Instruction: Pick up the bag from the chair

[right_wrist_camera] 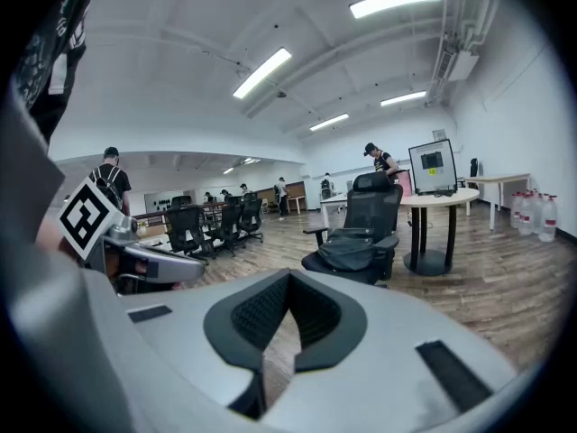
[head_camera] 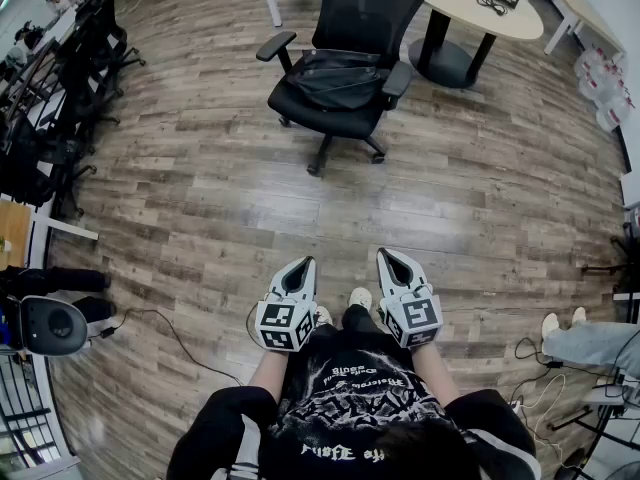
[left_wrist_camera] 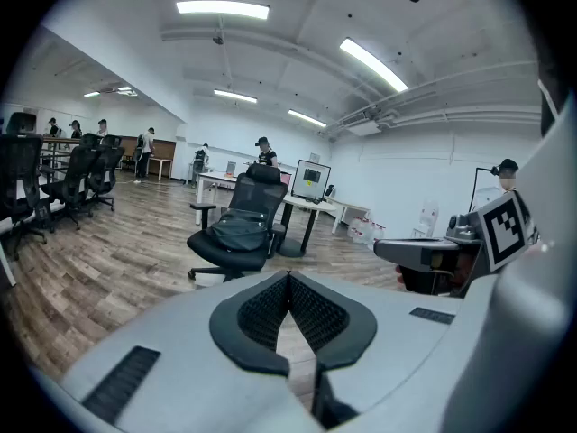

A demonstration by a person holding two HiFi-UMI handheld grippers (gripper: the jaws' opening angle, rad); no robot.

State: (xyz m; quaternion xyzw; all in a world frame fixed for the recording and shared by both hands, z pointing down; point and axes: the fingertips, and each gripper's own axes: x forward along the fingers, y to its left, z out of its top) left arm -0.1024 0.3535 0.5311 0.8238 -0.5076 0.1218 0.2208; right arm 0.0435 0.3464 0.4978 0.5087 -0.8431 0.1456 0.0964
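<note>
Left tool (head_camera: 306, 262) and right tool (head_camera: 384, 254): your jaws fully closed, empty (held near your waist); black bag (head_camera: 335, 76) on chair (head_camera: 340, 120), well apart.

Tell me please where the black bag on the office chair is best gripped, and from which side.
Probably a raised fold on top of the bag, reached from the open front of the chair, slightly from above. The armrests close both sides and the backrest stands behind; the bag lies slumped and soft on the seat. No handle shows.
</note>
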